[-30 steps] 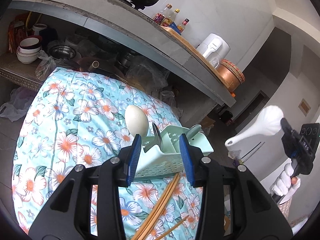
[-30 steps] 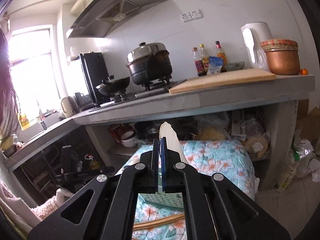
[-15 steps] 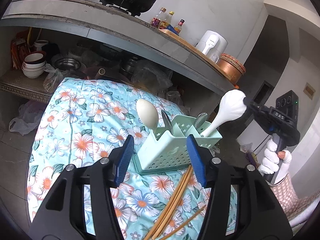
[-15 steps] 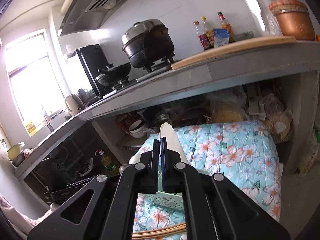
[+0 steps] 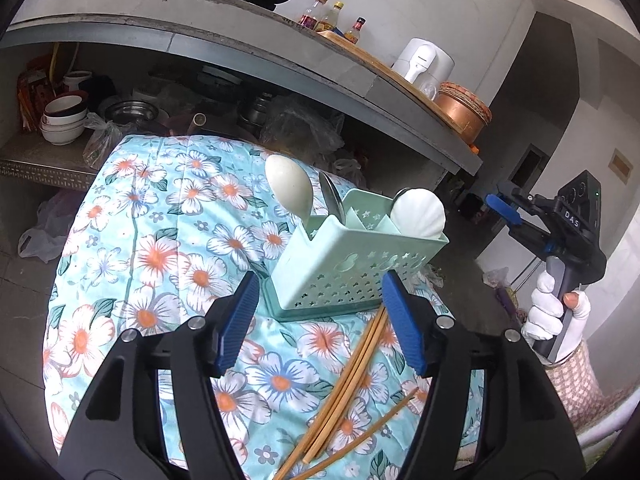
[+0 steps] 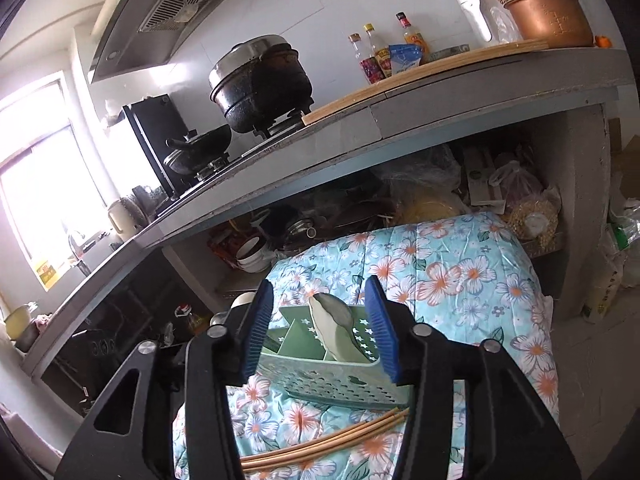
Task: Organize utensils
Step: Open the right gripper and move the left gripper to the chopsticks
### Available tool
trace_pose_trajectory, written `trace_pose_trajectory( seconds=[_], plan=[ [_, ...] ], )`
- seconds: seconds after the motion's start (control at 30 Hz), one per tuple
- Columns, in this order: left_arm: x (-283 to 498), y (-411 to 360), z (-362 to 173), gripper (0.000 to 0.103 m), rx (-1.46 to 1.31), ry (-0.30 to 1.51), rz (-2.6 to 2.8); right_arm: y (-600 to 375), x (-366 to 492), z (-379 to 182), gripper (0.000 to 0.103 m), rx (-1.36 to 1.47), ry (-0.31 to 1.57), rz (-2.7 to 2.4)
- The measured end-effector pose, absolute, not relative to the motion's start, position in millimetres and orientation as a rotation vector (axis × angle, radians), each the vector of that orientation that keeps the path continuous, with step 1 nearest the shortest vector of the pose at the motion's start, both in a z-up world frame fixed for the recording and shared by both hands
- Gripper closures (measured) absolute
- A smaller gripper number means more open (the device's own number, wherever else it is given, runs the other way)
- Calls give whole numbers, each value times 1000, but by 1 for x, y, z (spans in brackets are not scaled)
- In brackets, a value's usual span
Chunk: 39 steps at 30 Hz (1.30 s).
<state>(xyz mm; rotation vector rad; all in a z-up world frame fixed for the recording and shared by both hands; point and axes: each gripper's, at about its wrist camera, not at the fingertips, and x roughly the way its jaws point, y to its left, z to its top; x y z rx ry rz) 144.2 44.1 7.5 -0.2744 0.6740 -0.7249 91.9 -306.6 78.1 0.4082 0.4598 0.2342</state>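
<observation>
We recorded even daylight in both views. The window at the left of the right wrist view was blown out to white glare. Fisheye distortion bent the countertop, and black vignetting filled the corners. Focus stayed sharp.

A counter covered with a flowered cloth carries the things. On it, just ahead of the left hand-held gripper, stands a green caddy. Chopsticks lie on the cloth under that gripper, touching the caddy's base.
</observation>
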Motion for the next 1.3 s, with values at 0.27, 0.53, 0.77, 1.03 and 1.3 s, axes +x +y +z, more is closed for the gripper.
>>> trace_pose_trajectory(
  seconds=[0.27, 0.53, 0.77, 1.03, 1.3],
  plan=[
    [141, 24, 2, 39, -207, 698, -771, -291, 45, 47, 6, 358, 524, 84],
    [137, 4, 1, 39, -142, 695, -793, -300, 27, -15, 6, 599, 711, 155],
    [135, -2, -11, 39, -117, 725, -766, -268, 26, -93, 20, 855, 1049, 327],
    [130, 0, -20, 39, -100, 734, -753, -266, 46, -117, 40, 929, 1101, 232],
    [133, 4, -26, 39, -99, 743, -749, -247, 68, -107, 62, 769, 1106, 95]
  ],
)
